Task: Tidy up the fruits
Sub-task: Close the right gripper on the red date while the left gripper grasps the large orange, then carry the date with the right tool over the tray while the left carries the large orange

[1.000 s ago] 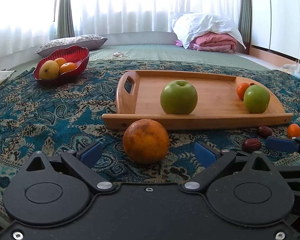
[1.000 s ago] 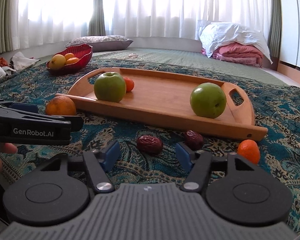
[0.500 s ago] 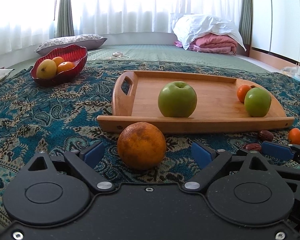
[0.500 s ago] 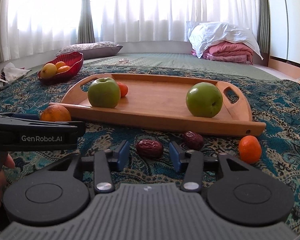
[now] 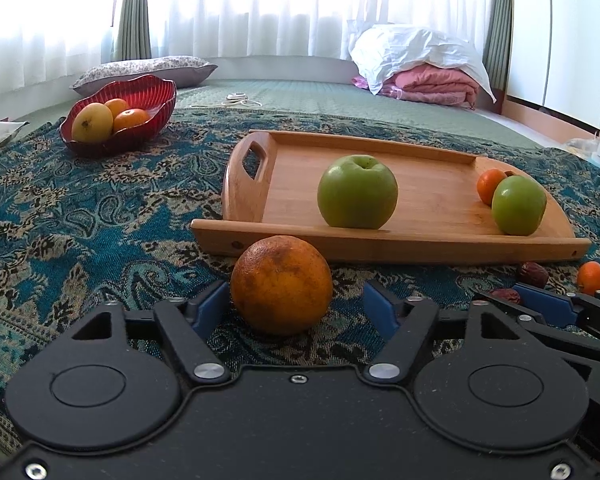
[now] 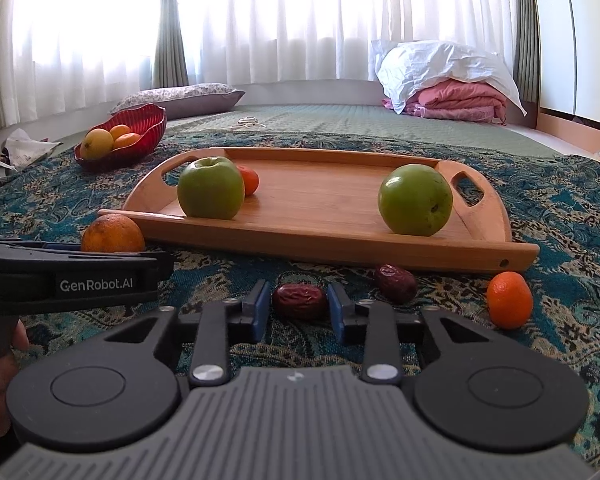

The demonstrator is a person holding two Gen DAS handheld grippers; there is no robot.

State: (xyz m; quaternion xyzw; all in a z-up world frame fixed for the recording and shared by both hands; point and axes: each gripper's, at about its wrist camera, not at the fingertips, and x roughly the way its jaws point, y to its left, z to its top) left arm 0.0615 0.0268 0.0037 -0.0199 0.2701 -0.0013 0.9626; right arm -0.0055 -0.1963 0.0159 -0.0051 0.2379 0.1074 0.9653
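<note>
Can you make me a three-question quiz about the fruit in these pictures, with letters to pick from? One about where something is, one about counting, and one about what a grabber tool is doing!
1. Where is the big orange?
A. in the red bowl
B. on the cloth in front of the wooden tray
C. on the tray

2. How many green apples sit on the wooden tray?
A. one
B. two
C. four

3. What is the right tool doing?
A. its fingers are either side of a red date, almost closed
B. holding an apple up
C. resting inside the bowl

Answers:
1. B, it lies on the patterned cloth just outside the tray's near edge.
2. B, one apple at the left and one apple near the right handle.
3. A, the red date lies on the cloth between the blue pads.
</note>
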